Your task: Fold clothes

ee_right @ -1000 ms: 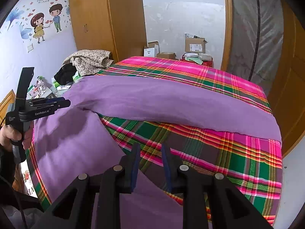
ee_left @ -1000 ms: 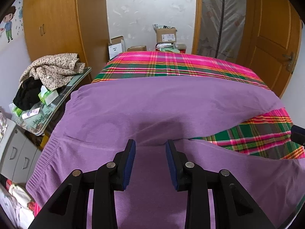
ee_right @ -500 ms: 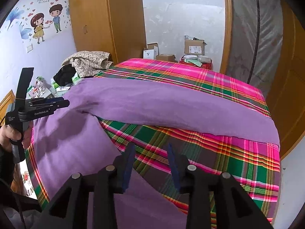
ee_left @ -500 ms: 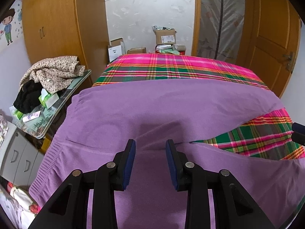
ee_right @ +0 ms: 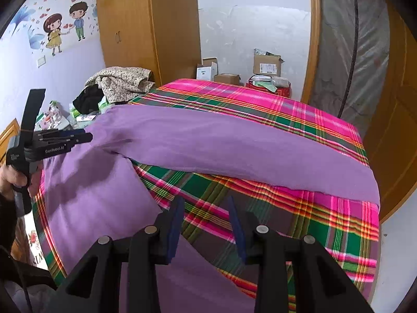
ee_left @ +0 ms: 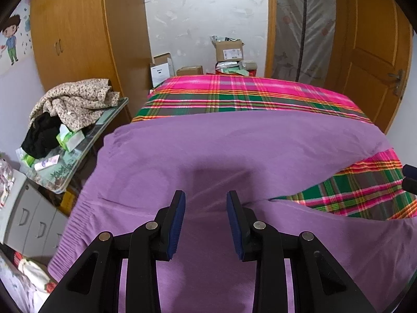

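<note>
Since a second ago the right gripper (ee_right: 206, 210) has let its jaws spread wider and now stands apart with nothing between the pads, while the left gripper (ee_left: 206, 204) has kept the same middling gap and barely shifted. Taking the plaid bedspread (ee_right: 299, 120) as the marker and going from left to right: off its left edge stands a glass-topped side table (ee_left: 78, 151) heaped with a speckled beige garment (ee_left: 75, 99) and something black. On the bedspread lies a pair of purple trousers (ee_left: 234, 151), soft knit, the ribbed waistband (ee_left: 75, 224) hanging at the left edge of the bedspread, one leg stretched straight across its middle towards the right edge, the other leg angled towards the near edge, with a wedge of plaid showing between them. The left gripper hovers above the seat of the trousers, jaws partly open, gripping nothing. The right gripper hangs over the near leg's edge and the plaid wedge, empty. Beyond the far end of the bedspread sit cardboard boxes (ee_right: 267, 65).
</note>
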